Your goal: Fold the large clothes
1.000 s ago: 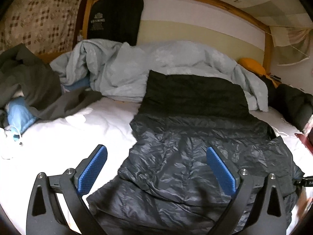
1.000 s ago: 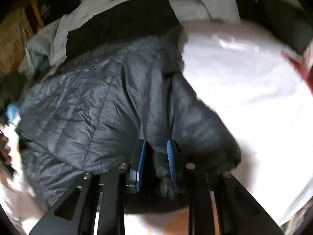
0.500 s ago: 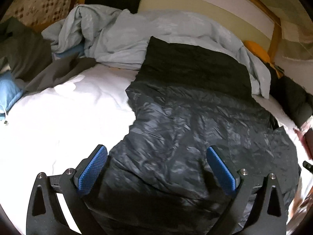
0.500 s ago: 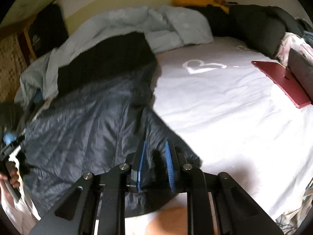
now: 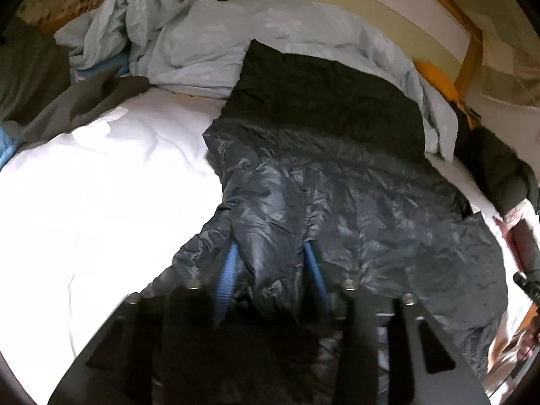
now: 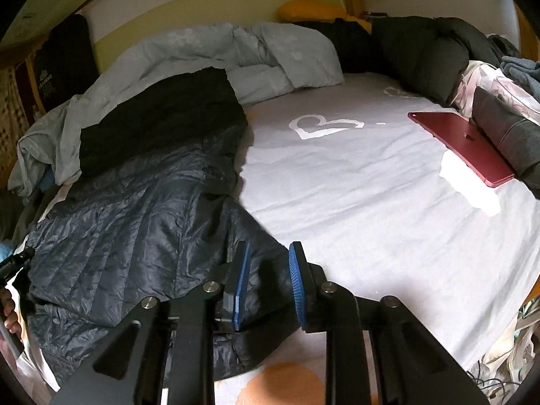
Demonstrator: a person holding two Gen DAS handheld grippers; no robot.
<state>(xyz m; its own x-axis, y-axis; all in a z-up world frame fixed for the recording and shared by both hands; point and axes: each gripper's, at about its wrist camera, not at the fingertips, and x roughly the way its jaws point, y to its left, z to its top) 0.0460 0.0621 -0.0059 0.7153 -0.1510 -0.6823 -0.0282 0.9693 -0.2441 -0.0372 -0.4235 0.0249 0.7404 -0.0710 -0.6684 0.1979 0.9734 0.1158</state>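
A dark blue-grey quilted puffer jacket (image 5: pixel 354 209) lies spread on the white bed sheet (image 5: pixel 101 202), its black upper part (image 5: pixel 320 101) toward the headboard. My left gripper (image 5: pixel 270 249) sits low on the jacket's near left side. Its jaws are closing, and the blue pads (image 5: pixel 226 276) pinch a raised fold of the shiny fabric. In the right wrist view the same jacket (image 6: pixel 118 236) fills the left half. My right gripper (image 6: pixel 270 246) is shut on the jacket's near right edge, with dark fabric bunched between its pads (image 6: pixel 241 283).
A crumpled pale blue duvet (image 5: pixel 202 44) lies along the headboard. A red tablet (image 6: pixel 462 141) and a grey case (image 6: pixel 506 128) rest on the sheet at the right, beside a dark coat (image 6: pixel 432 57). Grey clothes (image 5: pixel 50 94) are piled at the far left. A hand (image 6: pixel 8 314) shows at the left edge.
The left gripper came down onto the jacket and its jaws went from wide open to pinched on a fold. The right gripper kept its grip and lifted, its view tilting up toward the headboard.
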